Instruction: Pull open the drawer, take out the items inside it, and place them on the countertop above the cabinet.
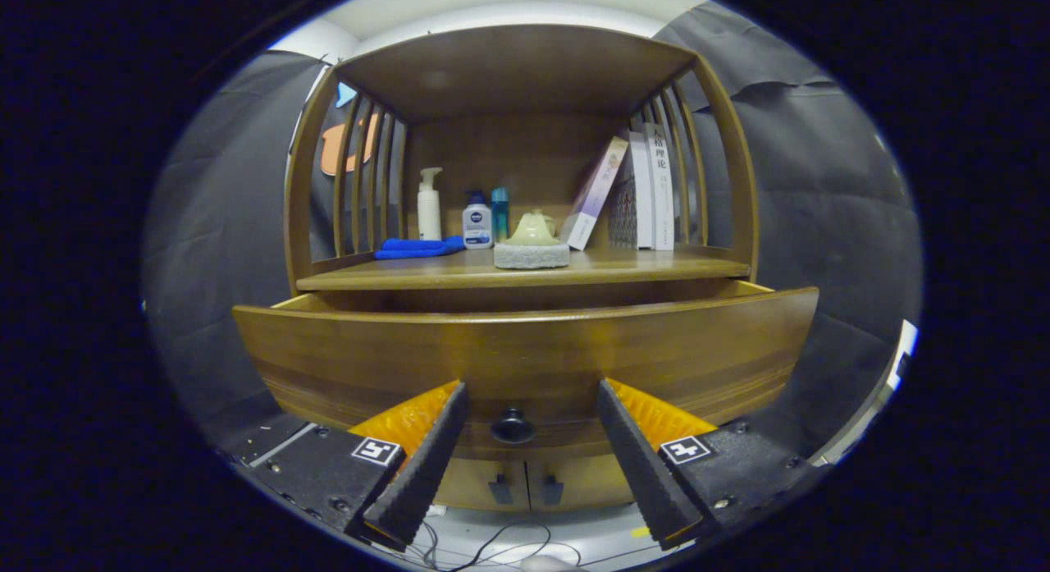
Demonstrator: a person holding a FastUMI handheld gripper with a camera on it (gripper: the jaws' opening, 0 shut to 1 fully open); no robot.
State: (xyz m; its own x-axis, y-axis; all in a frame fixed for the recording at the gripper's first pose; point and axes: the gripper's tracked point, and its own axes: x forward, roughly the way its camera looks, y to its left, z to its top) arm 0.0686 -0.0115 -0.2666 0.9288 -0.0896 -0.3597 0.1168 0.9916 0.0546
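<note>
The wooden cabinet's drawer (525, 350) is pulled out toward me; its curved front hides whatever lies inside. A small black knob (513, 427) sits low on the drawer front, between my two fingers and a little beyond them. My gripper (531, 404) is open, its black ribbed fingers (426, 457) spread either side of the knob without touching it. Above the drawer is the countertop (640, 266), the shelf under the cabinet's roof.
On the countertop stand a white pump bottle (429, 204), a small white-and-blue bottle (477, 221), a teal bottle (499, 211), a folded blue cloth (418, 248), a pale teapot (531, 229) on a grey pad and leaning books (640, 190). Two small doors (525, 483) lie below the drawer. Cables (492, 543) run over the floor.
</note>
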